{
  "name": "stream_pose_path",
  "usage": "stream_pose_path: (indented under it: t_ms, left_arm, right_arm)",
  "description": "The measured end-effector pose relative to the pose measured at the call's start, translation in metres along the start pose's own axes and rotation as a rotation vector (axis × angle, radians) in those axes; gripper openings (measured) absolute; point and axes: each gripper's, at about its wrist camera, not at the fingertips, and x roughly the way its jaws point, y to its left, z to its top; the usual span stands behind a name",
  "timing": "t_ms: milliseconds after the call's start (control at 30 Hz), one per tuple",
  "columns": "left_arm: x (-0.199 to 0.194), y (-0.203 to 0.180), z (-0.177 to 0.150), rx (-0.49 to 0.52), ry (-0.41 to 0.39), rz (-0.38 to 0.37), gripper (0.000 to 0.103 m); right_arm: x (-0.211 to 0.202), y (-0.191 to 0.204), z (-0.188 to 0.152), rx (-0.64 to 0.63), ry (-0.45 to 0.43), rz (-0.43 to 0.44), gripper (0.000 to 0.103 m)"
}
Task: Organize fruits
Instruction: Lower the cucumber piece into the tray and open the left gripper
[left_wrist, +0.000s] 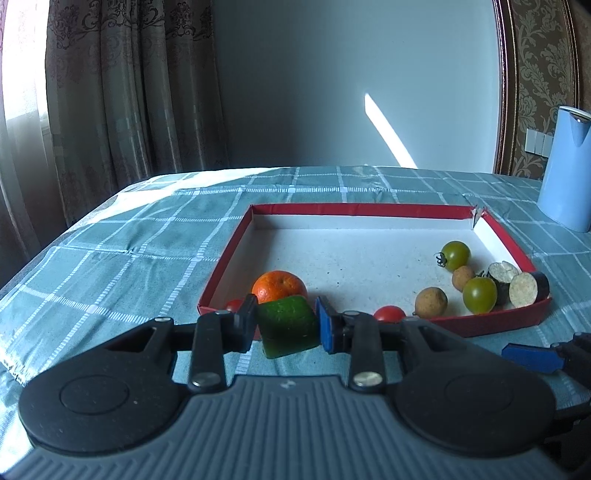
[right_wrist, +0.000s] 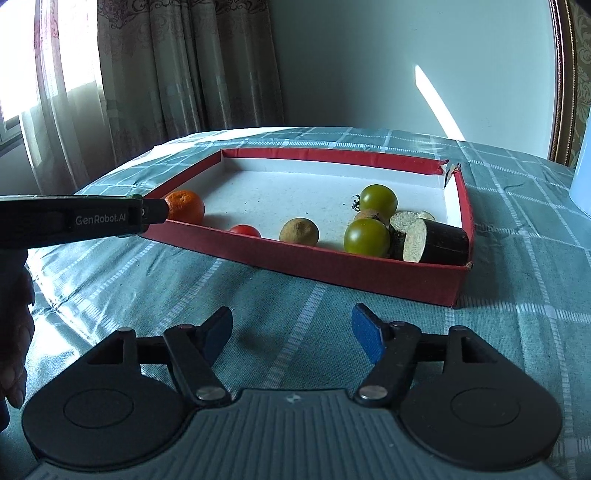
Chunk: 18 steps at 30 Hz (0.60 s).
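Note:
My left gripper (left_wrist: 286, 325) is shut on a green cucumber chunk (left_wrist: 288, 326) and holds it just in front of the near left corner of the red tray (left_wrist: 369, 209). In the tray lie an orange (left_wrist: 279, 286), two red tomatoes (left_wrist: 389, 314), two green tomatoes (left_wrist: 456, 254), two brown round fruits (left_wrist: 431, 302) and dark eggplant pieces (left_wrist: 528, 288). My right gripper (right_wrist: 291, 334) is open and empty over the cloth, in front of the tray (right_wrist: 332, 266). The left gripper's body (right_wrist: 85, 218) shows at the left of the right wrist view, hiding the chunk.
A blue jug (left_wrist: 565, 170) stands at the far right of the table. The table has a teal checked cloth (left_wrist: 110, 258). Curtains hang behind at the left. A wall lies beyond the table's far edge.

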Motion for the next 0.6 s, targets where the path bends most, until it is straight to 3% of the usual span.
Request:
stream_pose_path:
  t_ms: [467, 600]
  left_arm:
    - [0.047, -0.005, 0.031, -0.007, 0.002, -0.021, 0.031]
    - [0.052, -0.004, 0.031, -0.027, 0.011, -0.076, 0.031]
  right_arm:
    - [0.001, -0.001, 0.000, 0.005, -0.001, 0.006, 0.072]
    - [0.001, 0.000, 0.001, 0.000, 0.001, 0.004, 0.073]
